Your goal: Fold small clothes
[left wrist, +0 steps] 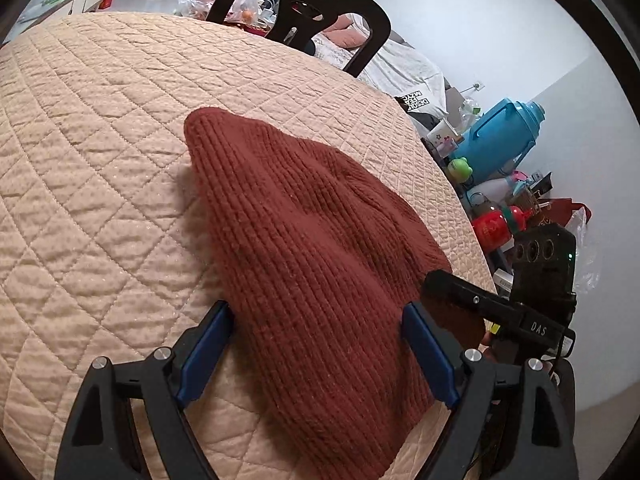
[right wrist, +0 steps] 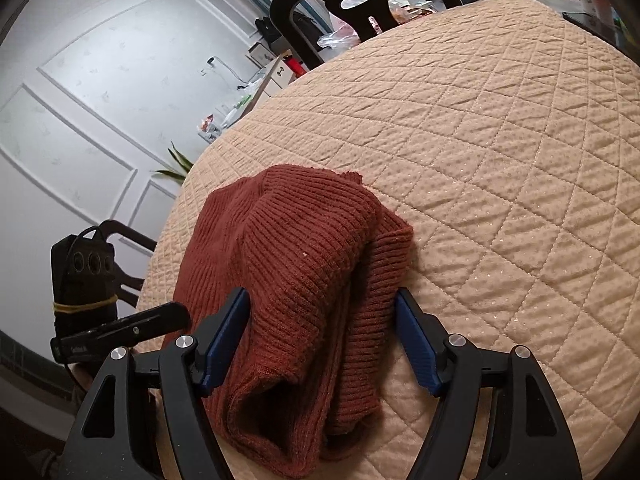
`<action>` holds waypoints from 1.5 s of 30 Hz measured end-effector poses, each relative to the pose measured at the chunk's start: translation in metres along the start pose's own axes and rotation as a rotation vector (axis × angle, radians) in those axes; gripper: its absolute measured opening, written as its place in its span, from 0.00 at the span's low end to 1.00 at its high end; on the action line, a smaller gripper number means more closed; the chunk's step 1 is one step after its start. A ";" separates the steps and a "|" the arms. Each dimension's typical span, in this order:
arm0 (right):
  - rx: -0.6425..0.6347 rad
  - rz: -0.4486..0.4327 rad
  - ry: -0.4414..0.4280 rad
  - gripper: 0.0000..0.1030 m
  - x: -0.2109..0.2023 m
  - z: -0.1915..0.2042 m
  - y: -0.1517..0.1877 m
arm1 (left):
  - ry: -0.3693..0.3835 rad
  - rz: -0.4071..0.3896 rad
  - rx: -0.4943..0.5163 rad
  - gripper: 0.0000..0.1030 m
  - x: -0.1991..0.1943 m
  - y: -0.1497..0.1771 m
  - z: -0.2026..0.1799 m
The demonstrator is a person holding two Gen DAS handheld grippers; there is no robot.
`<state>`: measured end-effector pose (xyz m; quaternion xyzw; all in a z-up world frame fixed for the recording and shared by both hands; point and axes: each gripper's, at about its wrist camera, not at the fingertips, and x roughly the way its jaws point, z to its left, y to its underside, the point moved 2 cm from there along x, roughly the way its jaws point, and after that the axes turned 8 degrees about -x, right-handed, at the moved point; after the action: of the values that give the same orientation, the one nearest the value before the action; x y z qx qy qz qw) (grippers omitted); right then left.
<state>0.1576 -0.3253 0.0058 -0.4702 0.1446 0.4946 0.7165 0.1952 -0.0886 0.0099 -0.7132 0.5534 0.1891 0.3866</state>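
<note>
A round bench [left wrist: 100, 128] under a quilted beige cover fills most of both wrist views. On it, near the close edge, lies a rust-red ribbed knit garment [left wrist: 312, 264], the thing to be folded. In the right wrist view it is bunched and doubled over itself; in the left wrist view it tapers to a rounded point toward the far side.

A black chair [left wrist: 304, 12] stands at the far edge of the bench. To the right of the bench, a cluttered surface holds a blue jug [left wrist: 504, 136], red jars and small toys. Farther back, dark fabric shows white lettering, upside down and not clearly readable.

The left tool [left wrist: 316, 348] angles downward, its blue-padded fingers [left wrist: 208, 348] spread wide to either side of the garment's near end, not squeezing it. The right tool [right wrist: 322, 336] also angles downward, spread wide and straddling the bunched garment without pinching it. In the left wrist view the right tool's black body carries the letters "DAS". A yellow rubber band wraps the left tool's body in the right wrist view.
</note>
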 end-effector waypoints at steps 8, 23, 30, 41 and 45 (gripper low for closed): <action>-0.027 0.000 0.041 0.62 0.002 0.005 0.000 | -0.029 -0.014 -0.034 0.74 0.000 -0.003 0.003; -0.027 -0.009 0.031 0.43 0.005 0.008 -0.001 | -0.071 -0.029 -0.032 0.45 0.000 -0.002 0.002; -0.033 -0.011 0.031 0.39 0.005 0.008 -0.002 | -0.080 -0.038 -0.015 0.43 0.000 -0.002 -0.001; -0.061 -0.028 0.063 0.36 0.004 0.015 -0.002 | -0.087 -0.045 -0.004 0.38 0.000 -0.005 -0.004; -0.077 -0.037 0.079 0.34 0.002 0.019 -0.002 | -0.087 -0.048 0.000 0.37 -0.001 -0.005 -0.005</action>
<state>0.1553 -0.3090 0.0154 -0.5191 0.1449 0.4675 0.7007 0.1988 -0.0916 0.0153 -0.7173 0.5187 0.2109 0.4147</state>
